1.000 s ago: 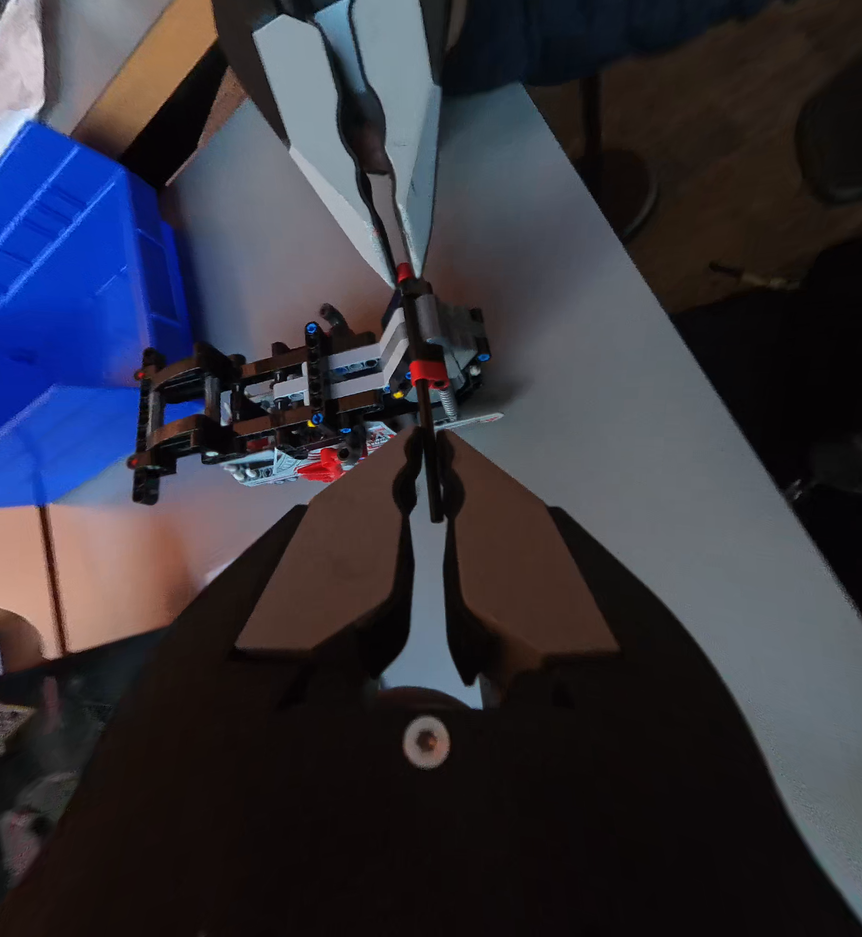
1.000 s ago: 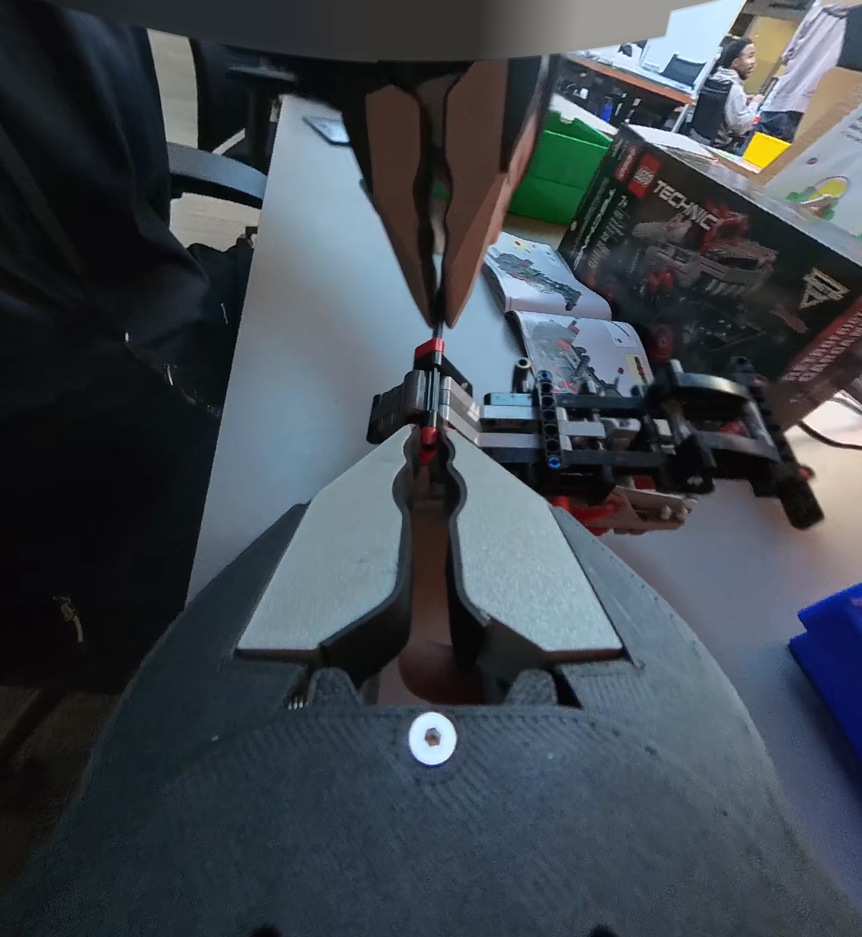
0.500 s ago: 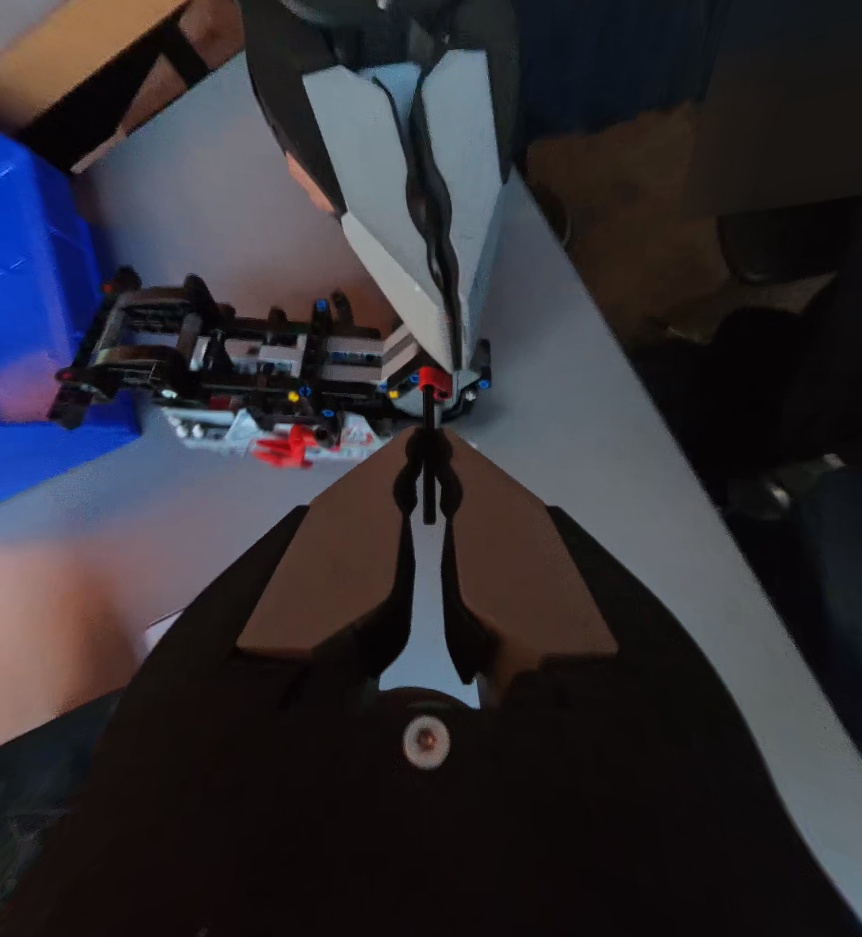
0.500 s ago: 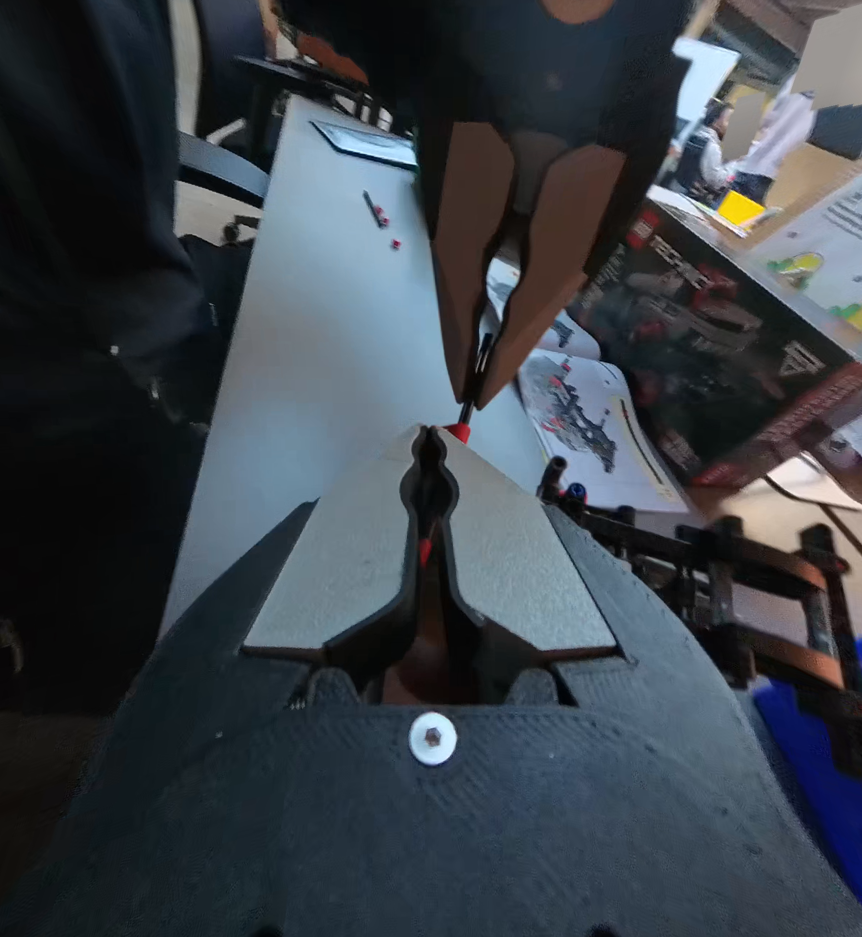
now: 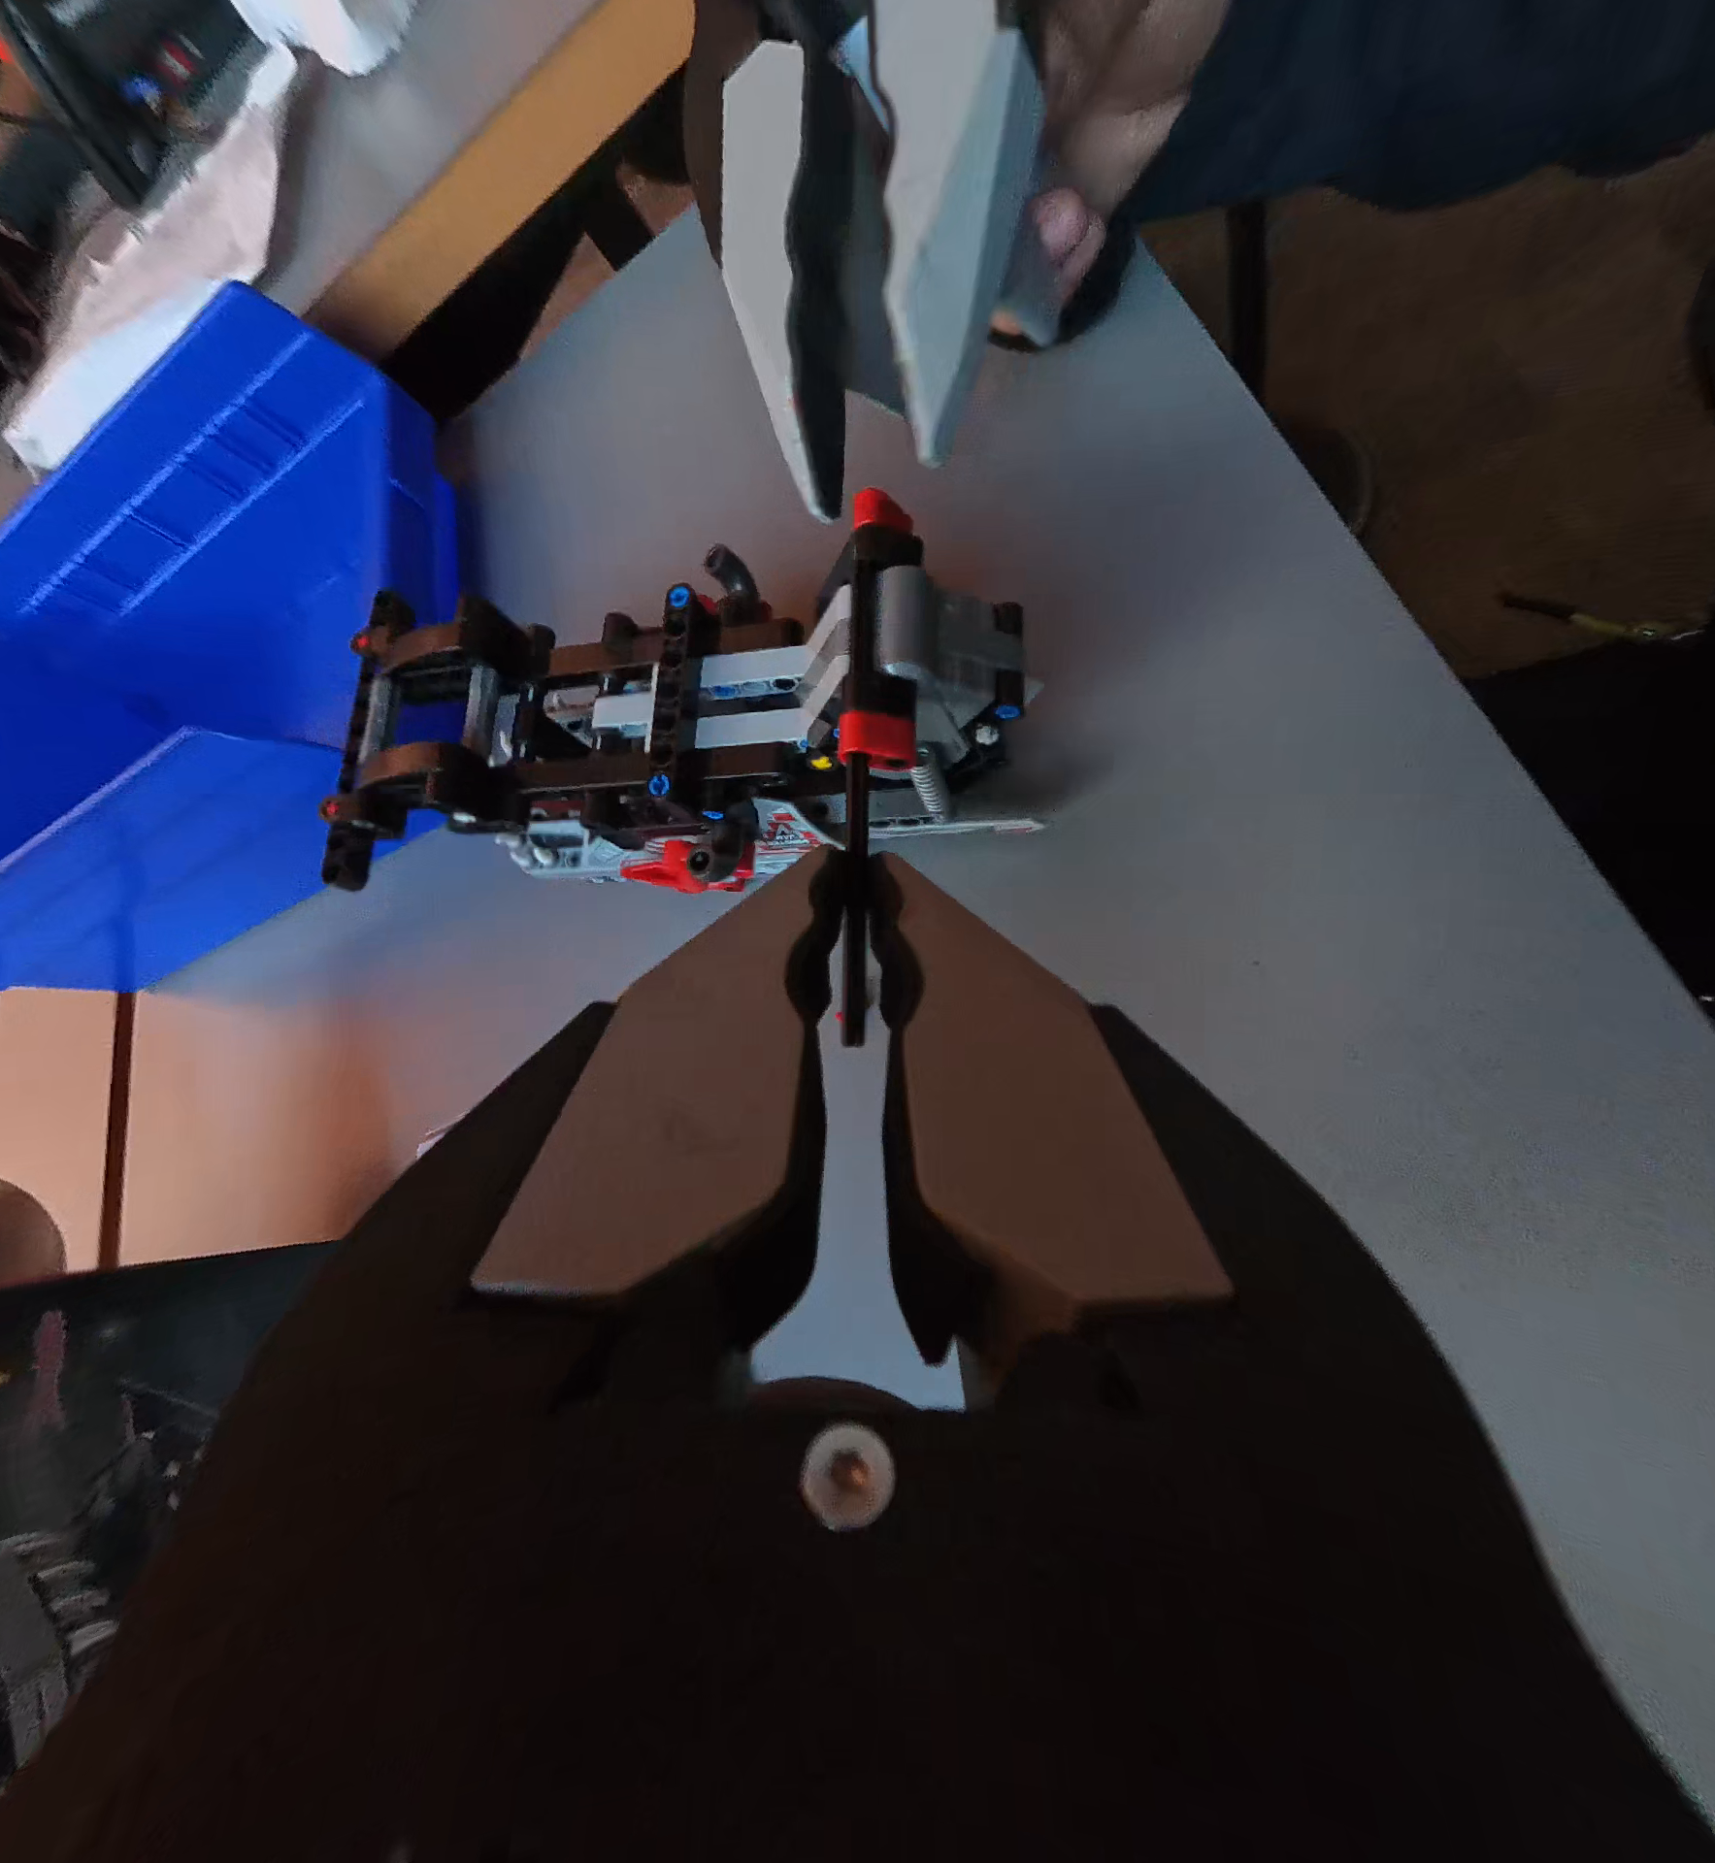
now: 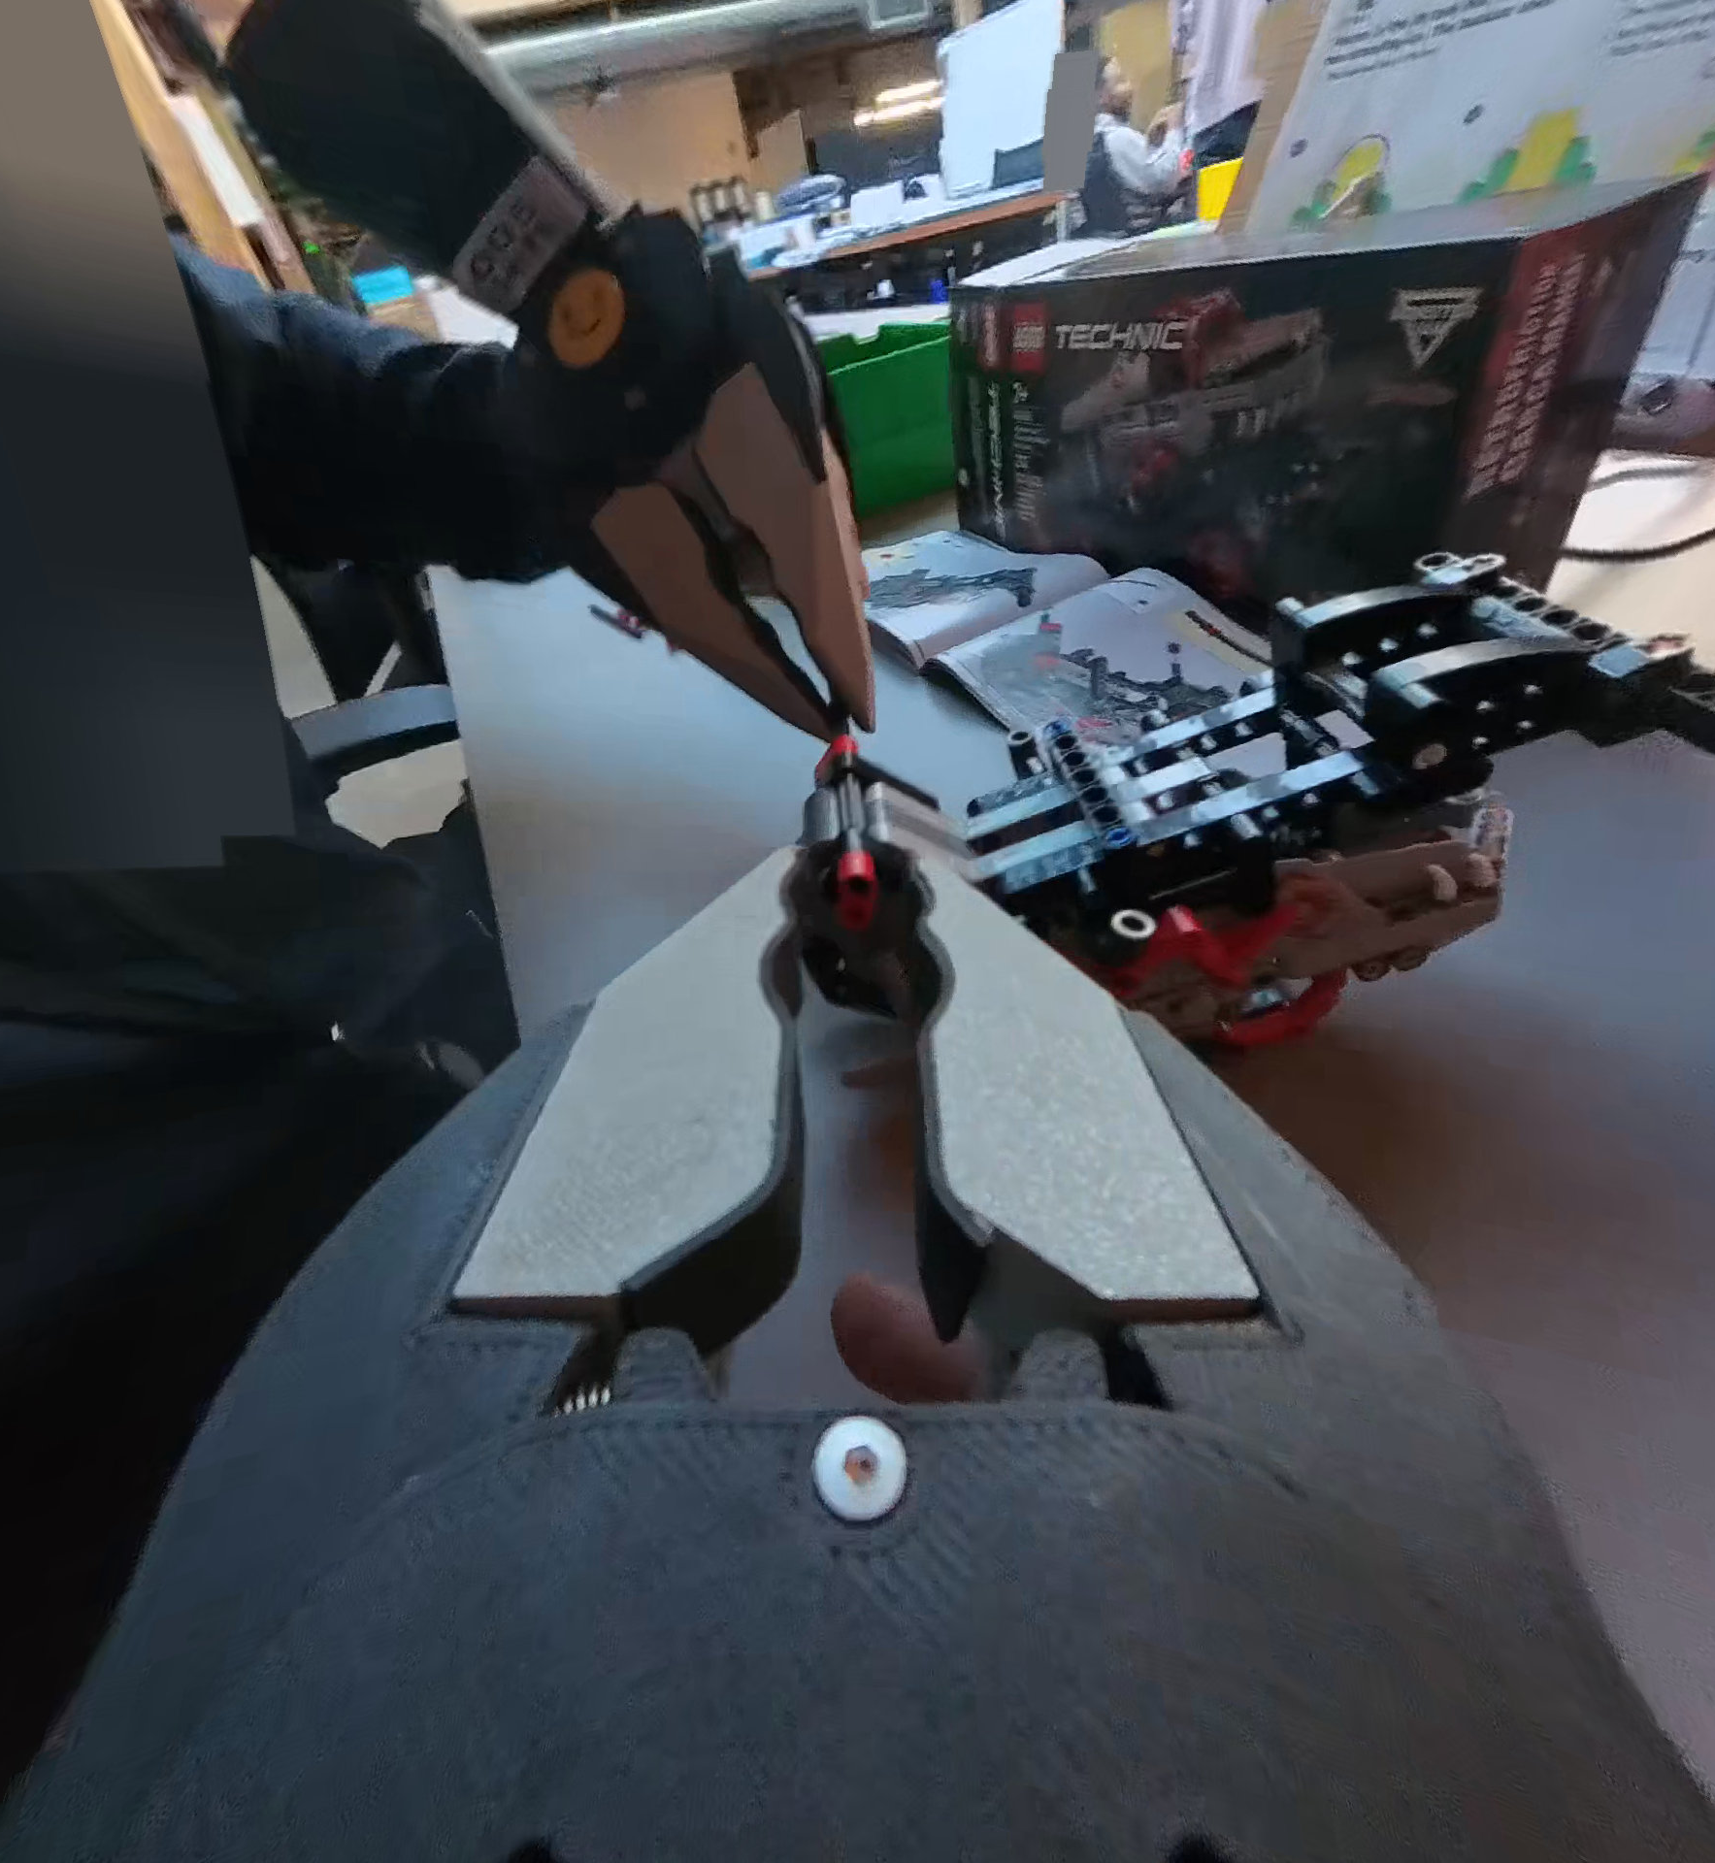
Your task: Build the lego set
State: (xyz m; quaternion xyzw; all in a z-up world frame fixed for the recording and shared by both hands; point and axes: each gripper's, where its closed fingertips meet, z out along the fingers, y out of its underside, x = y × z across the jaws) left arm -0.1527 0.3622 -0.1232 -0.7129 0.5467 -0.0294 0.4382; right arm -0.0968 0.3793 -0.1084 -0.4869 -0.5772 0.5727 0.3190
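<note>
Left claw (image 5: 851, 907) clamping black axle (image 5: 858, 766) lengthwise, right claw (image 6: 853, 897) parted, off red end cap (image 5: 881, 510)

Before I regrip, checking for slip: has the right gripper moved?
Yes: the right gripper backed off along the axle, away from the lego model, jaws now open.

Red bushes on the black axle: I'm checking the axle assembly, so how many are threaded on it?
2. One red bush caps the black axle's far end by the right gripper; the other sits midway, beside the left gripper. Others may be hidden.
</note>
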